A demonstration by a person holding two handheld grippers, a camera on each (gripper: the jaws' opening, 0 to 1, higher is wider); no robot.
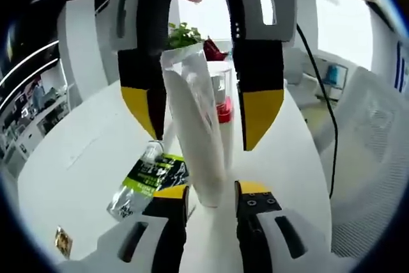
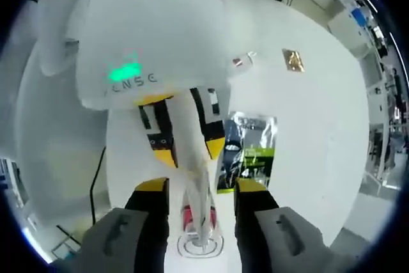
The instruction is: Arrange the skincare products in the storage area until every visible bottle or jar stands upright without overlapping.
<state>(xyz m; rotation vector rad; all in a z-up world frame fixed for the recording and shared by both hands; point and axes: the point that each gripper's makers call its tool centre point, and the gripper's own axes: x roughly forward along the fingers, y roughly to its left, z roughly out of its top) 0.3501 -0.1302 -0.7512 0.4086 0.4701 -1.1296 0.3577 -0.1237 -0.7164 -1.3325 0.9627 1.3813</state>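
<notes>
White plastic dominates the moment: a tall white tube [image 1: 195,139] stands between two handheld grippers over a round white tabletop [image 1: 70,158]. In the left gripper view, the left gripper [image 1: 212,197] has its yellow-tipped jaws set against the near end of the tube, one on each side, clamped on it. The right gripper [image 1: 203,116] comes in from the far side, its yellow tips straddling the upper part of the tube; whether those jaws press on it cannot be told. Just behind the tube stands a clear bottle with a red collar [image 1: 222,103], and beyond it a green plant [image 1: 182,35]. A crinkled clear packet with a green and black label [image 1: 148,180] lies flat on the tabletop just left of the left gripper, and a small gold packet [image 1: 62,241] lies nearer the tabletop's edge. In the right gripper view, the tube [image 2: 192,158] runs between the right gripper [image 2: 201,190] jaws toward the left gripper [image 2: 188,148], with the labelled packet [image 2: 246,155] to the right on the tabletop [image 2: 313,119] and the gold packet [image 2: 293,60] farther off.
</notes>
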